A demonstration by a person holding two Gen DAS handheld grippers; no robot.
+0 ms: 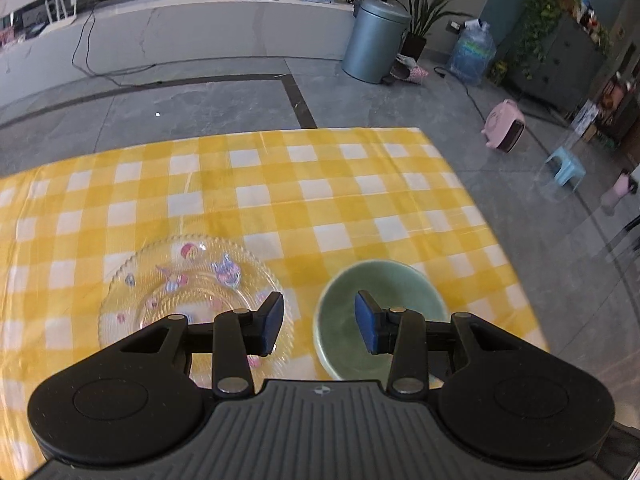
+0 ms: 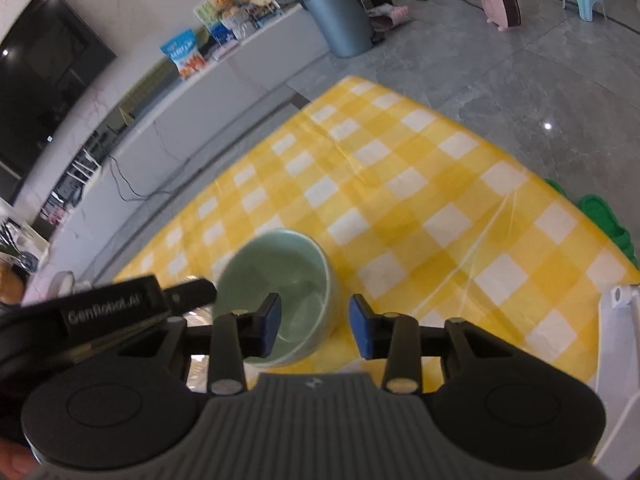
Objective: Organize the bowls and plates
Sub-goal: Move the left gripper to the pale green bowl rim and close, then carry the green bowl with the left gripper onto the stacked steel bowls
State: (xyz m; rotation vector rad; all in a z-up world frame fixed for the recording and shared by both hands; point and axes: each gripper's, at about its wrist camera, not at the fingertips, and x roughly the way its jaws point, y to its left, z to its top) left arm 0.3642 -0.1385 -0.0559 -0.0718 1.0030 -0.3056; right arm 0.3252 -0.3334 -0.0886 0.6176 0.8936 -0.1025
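A pale green bowl [image 1: 360,300] stands upright on the yellow checked tablecloth [image 1: 280,184]. A clear glass plate [image 1: 188,280] with small coloured figures lies just left of it. My left gripper [image 1: 319,326] is open and empty, with the bowl's left rim between its fingers. In the right wrist view the same bowl [image 2: 288,276] sits near the table's left edge. My right gripper [image 2: 314,326] is open and empty, with the bowl's right wall between its fingers. The left gripper's body [image 2: 104,312] shows at the left of that view.
The table [image 2: 440,208] ends at the far and right edges. A white rack-like object [image 2: 620,340] stands at the right edge of the right wrist view. A grey bin [image 1: 374,40], a pink heater [image 1: 504,124] and a blue stool [image 1: 564,164] stand on the floor beyond.
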